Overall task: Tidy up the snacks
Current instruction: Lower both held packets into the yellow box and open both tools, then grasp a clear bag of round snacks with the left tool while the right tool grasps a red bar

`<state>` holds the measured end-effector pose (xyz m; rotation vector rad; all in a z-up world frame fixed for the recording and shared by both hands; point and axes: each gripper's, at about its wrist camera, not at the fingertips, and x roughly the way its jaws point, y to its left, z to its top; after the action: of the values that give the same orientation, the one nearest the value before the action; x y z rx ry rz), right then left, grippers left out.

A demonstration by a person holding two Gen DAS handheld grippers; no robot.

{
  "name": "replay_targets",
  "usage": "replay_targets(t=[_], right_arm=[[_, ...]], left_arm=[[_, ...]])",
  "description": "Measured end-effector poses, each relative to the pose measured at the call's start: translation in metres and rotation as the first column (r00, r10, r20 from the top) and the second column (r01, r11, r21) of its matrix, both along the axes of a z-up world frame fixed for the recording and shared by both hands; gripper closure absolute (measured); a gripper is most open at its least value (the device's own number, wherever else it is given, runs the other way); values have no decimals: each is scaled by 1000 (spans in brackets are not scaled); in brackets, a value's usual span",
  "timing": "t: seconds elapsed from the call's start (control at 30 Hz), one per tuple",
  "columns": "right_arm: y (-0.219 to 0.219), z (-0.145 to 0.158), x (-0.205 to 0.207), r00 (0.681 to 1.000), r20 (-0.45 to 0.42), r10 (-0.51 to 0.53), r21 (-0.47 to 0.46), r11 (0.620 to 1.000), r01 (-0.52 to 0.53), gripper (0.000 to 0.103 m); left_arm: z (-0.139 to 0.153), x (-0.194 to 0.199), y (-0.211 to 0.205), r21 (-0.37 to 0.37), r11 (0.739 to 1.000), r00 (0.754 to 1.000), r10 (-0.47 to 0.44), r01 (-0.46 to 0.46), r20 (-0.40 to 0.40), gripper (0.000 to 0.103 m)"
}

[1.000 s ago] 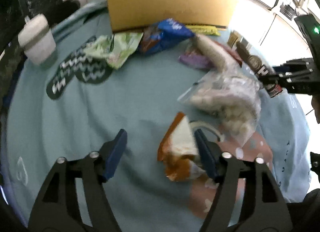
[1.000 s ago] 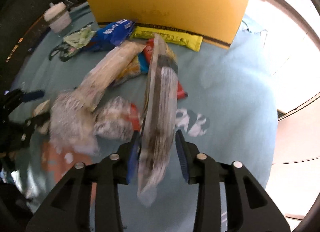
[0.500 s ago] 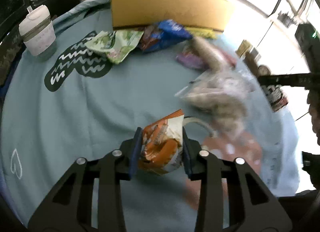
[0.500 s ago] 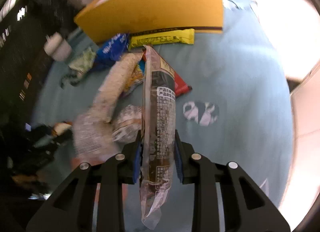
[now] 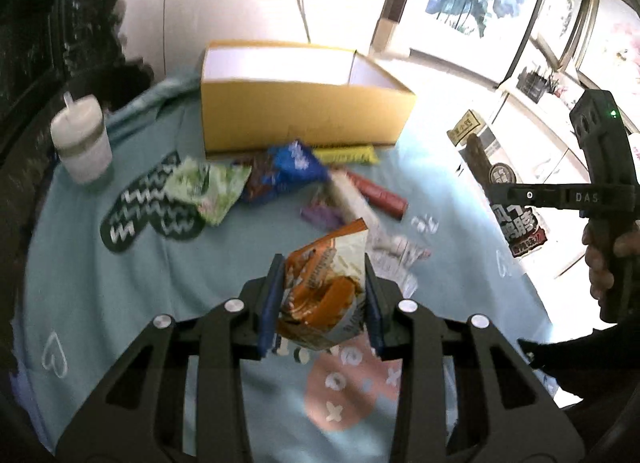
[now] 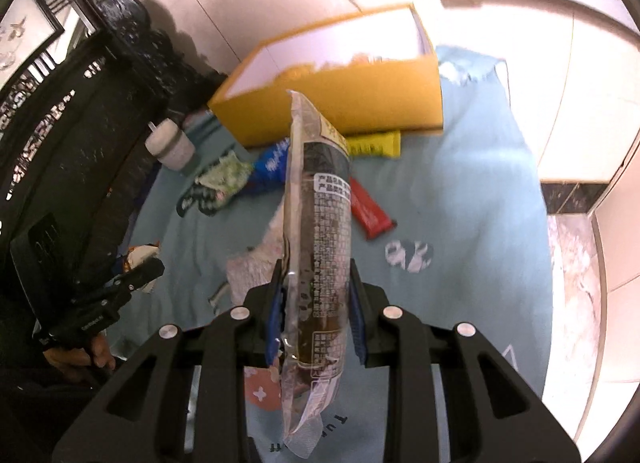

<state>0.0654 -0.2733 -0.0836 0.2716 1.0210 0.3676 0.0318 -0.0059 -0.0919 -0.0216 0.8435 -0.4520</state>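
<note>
Both grippers raised over the worktop, each gripping one snack packet.

In the left wrist view, left to right: a white lidded cup [image 5: 82, 143] stands at upper left; the open yellow box [image 5: 304, 119] sits upper centre, with loose packets [image 5: 280, 175] lying just in front of it on the blue cloth [image 5: 120, 295]. The left gripper [image 5: 320, 303] at lower centre has its fingers clenched on an orange-and-white snack packet [image 5: 326, 283]. In the right wrist view, the right gripper [image 6: 316, 311] at lower centre has its fingers clamped on a long dark snack packet [image 6: 318, 231], which stands upright in front of the box.
</note>
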Motion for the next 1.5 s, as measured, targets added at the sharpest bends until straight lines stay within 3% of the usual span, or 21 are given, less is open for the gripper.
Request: replay_targets(t=[0.17, 0.4, 0.63, 0.9, 0.93, 0.97, 1.0, 1.03, 1.1, 1.23, 1.4, 1.5], right_arm=[[-2, 29, 6, 998, 69, -2, -3, 1000, 3, 74], [-2, 85, 41, 984, 178, 4, -28, 1000, 1, 74], [-1, 132, 103, 963, 270, 18, -82, 997, 5, 74], [7, 149, 197, 954, 299, -4, -114, 993, 40, 72], [10, 148, 207, 955, 297, -7, -113, 993, 42, 70], [13, 144, 221, 956, 292, -10, -118, 992, 46, 66], [15, 139, 230, 960, 281, -10, -131, 990, 48, 47], [17, 131, 244, 965, 262, -31, -182, 980, 81, 40], [18, 117, 252, 969, 245, -39, -246, 964, 101, 40], [17, 80, 228, 980, 200, 26, -294, 955, 34, 40], [21, 11, 171, 990, 69, 122, -344, 935, -91, 40], [26, -33, 138, 987, -13, 157, -371, 916, -151, 40]], left_arm=[[30, 11, 0, -9, 1000, 998, 15, -14, 62, 67], [76, 65, -4, -49, 995, 987, 92, -86, 133, 67], [126, 134, -24, -60, 993, 970, 109, -98, 216, 67], [158, 226, -49, 1, 996, 958, 91, -95, 272, 64], [157, 237, -52, 10, 995, 959, 94, -101, 268, 62], [151, 254, -56, 35, 993, 964, 97, -109, 248, 36], [146, 263, -57, 52, 992, 968, 104, -119, 229, 4], [138, 269, -56, 69, 988, 968, 123, -141, 220, 2], [120, 275, -52, 104, 982, 970, 135, -158, 201, 2], [79, 252, -38, 154, 977, 979, 119, -145, 164, 2], [16, 180, -37, 163, 987, 998, -4, -7, 65, 2], [-21, 130, -43, 98, 991, 995, -92, 96, -42, 2]])
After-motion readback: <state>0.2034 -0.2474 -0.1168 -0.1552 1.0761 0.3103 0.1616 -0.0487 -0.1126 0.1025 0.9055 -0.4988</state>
